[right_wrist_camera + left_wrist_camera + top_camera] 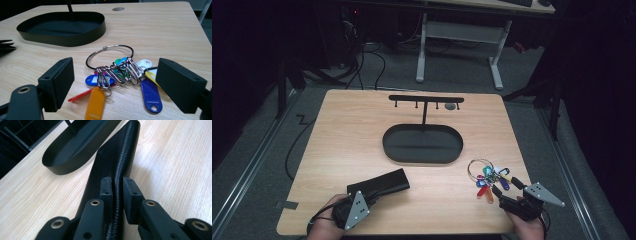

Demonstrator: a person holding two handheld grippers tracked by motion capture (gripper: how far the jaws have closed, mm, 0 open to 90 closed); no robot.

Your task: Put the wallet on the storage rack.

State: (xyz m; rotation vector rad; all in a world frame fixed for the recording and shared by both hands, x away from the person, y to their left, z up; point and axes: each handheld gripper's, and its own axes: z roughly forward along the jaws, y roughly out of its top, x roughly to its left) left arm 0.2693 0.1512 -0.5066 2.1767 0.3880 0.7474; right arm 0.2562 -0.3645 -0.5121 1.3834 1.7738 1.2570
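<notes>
Currently, a black leather pouch (379,185) is seen lying on the wooden surface (352,130) near its front left edge. The left gripper (117,187) is closed narrowly on the pouch; in the left gripper view its two jaws are pressed against either side of the pouch's stitched upper edge, and the pouch (115,157) is seen stretching away from the jaws toward the tray. In the high view the left gripper (362,195) is held by a hand at the bottom edge.

An oval black tray (422,144) is set at the middle of the surface, with a thin post rising from it to a horizontal bar with small hooks (426,99).

A bunch of coloured key tags on a metal ring (488,175) is lying on the surface to the right of the tray and apart from it. The right gripper (504,191) is placed just beside the bunch, on its near side. In the right gripper view its jaws are spread wide, with the key tags (120,75) lying between them on the surface (160,30); nothing is held. Orange, blue, red, yellow, white and green tags are noted. The tray (62,26) is seen beyond the ring.
</notes>
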